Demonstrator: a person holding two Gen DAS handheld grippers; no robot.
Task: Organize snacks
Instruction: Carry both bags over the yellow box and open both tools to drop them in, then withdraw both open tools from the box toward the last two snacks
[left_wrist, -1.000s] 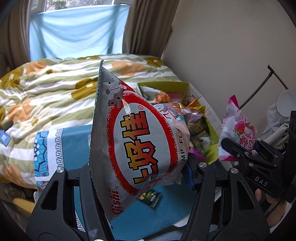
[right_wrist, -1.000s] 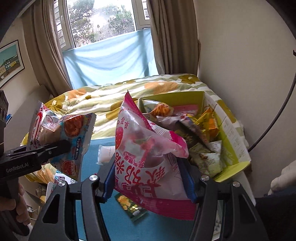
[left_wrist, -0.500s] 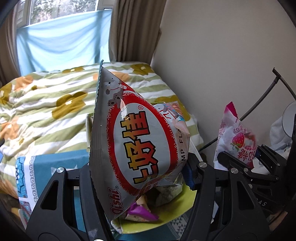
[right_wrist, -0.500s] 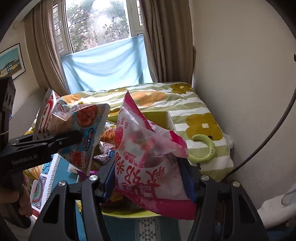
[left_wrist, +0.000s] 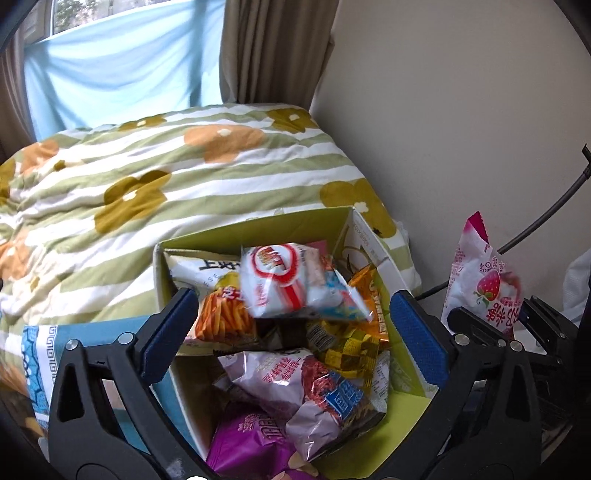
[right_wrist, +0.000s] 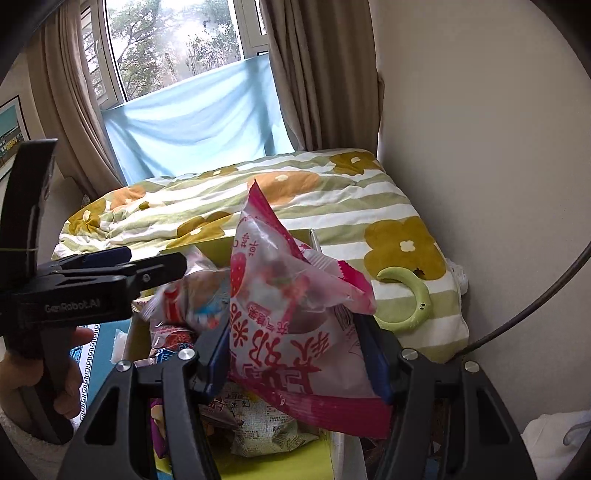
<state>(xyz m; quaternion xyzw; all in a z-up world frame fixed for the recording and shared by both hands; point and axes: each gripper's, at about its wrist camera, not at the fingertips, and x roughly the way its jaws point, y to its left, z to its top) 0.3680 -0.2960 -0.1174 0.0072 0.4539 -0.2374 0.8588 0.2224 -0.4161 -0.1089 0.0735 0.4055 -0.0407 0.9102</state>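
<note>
My left gripper (left_wrist: 291, 332) is open and empty above a yellow-green cardboard box (left_wrist: 258, 229) full of snack packets. The red-and-white Oishi snack bag (left_wrist: 291, 284) lies blurred on top of the pile between my fingers, free of them. My right gripper (right_wrist: 295, 354) is shut on a pink strawberry snack bag (right_wrist: 291, 306), held over the same box (right_wrist: 280, 461); that bag shows at the right of the left wrist view (left_wrist: 484, 280). The left gripper (right_wrist: 122, 273) shows at the left of the right wrist view, with the Oishi bag (right_wrist: 192, 299) below its tips.
The box stands on a blue patterned cloth (left_wrist: 92, 332) against a bed with a green-striped flowered quilt (left_wrist: 166, 177). A wall (left_wrist: 461, 110) is close on the right. A green crescent-shaped object (right_wrist: 410, 299) lies on the quilt. A dark curved cable (right_wrist: 535, 306) runs along the wall.
My left gripper opened and let go of the Oishi bag, which dropped onto the pile in the box. Both grippers moved over the box; the right still holds the pink bag.
</note>
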